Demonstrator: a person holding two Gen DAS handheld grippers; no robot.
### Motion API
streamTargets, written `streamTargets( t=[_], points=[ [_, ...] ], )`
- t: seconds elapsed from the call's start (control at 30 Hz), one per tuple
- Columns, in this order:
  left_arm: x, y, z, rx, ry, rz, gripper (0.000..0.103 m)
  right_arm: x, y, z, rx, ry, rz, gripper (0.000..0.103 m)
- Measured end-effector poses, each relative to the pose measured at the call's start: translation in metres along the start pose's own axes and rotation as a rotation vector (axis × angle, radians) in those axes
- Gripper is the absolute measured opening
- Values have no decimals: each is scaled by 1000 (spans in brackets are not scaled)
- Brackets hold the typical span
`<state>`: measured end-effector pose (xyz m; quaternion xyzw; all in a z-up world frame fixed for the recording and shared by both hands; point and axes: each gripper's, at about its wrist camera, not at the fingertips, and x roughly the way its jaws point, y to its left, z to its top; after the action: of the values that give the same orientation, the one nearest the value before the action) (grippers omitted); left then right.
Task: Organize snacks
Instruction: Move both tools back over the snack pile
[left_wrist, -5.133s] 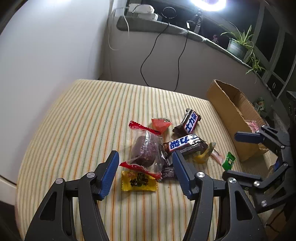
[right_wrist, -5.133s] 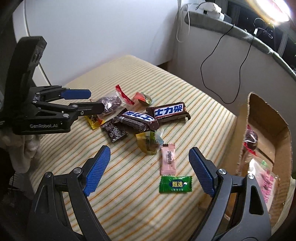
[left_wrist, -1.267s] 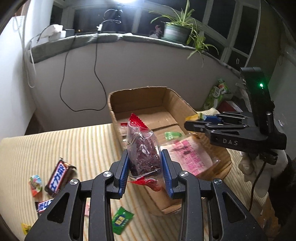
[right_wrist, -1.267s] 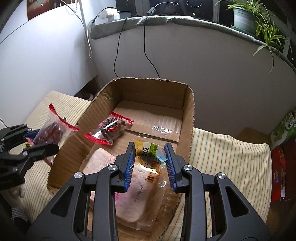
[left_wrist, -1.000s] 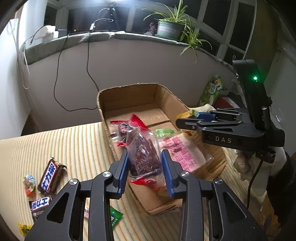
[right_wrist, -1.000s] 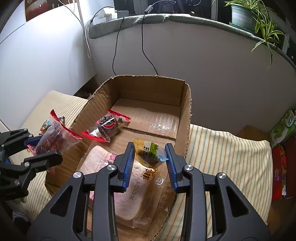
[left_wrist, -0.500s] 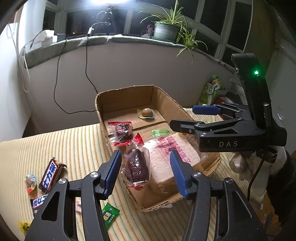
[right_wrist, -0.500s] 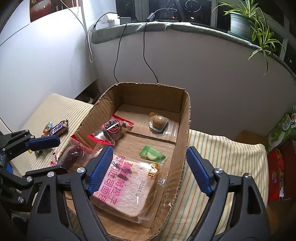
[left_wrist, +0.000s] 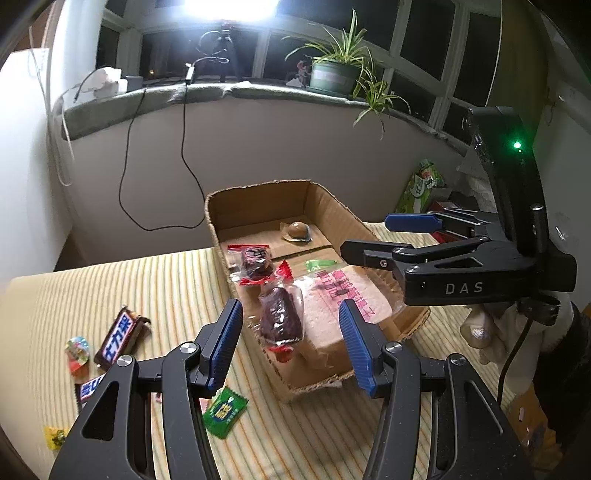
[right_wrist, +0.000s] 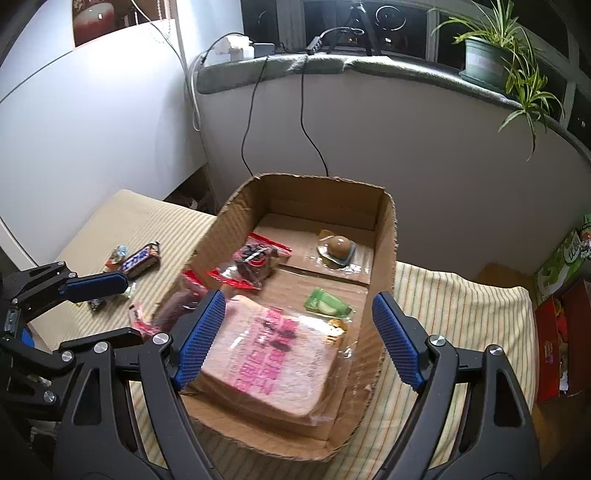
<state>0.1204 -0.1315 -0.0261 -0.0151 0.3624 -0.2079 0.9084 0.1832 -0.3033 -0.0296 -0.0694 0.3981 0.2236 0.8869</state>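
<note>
Both of our grippers have just been opening, and neither holds anything now: the left gripper (left_wrist: 291, 343) has its jaws spread with the dark date packet (left_wrist: 280, 316) lying loose between them, untouched by either pad, and the right gripper (right_wrist: 295, 339) stands wide apart over the bread packet (right_wrist: 273, 354), touching nothing. The date packet rests inside the cardboard box (left_wrist: 258, 199), propped against its near-left wall and the bread. Further in lie a second red-edged packet (left_wrist: 253, 260), a small green sachet (right_wrist: 327, 302) and a brown sweet in clear wrap (right_wrist: 338, 247). Still out on the striped cloth (left_wrist: 155, 280) we have chocolate bars (left_wrist: 120, 338), a green sweet (left_wrist: 223, 410) and some smaller wrapped pieces. We judge all of these light, soft and crinkly, with slick film that slides between pads. We would take the bars across their middle, and the sachets by the body, not by the sealed edge.
</note>
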Motion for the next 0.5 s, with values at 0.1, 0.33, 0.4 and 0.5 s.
streamTargets(
  t=[0.1, 0.33, 0.4, 0.5],
  points=[
    [-8, 6, -5, -11, -9, 6, 53, -6, 12, 1, -14, -8, 6, 84],
    [-36, 36, -28, -69, -20, 41, 53, -21, 44, -1, -51, -26, 52, 84],
    [-44, 47, -37, -87, -21, 60, 53, -23, 57, -2, -69, -28, 72, 84],
    [-59, 66, -54, -111, -16, 106, 53, -26, 78, -4, -95, -29, 109, 84]
  ],
)
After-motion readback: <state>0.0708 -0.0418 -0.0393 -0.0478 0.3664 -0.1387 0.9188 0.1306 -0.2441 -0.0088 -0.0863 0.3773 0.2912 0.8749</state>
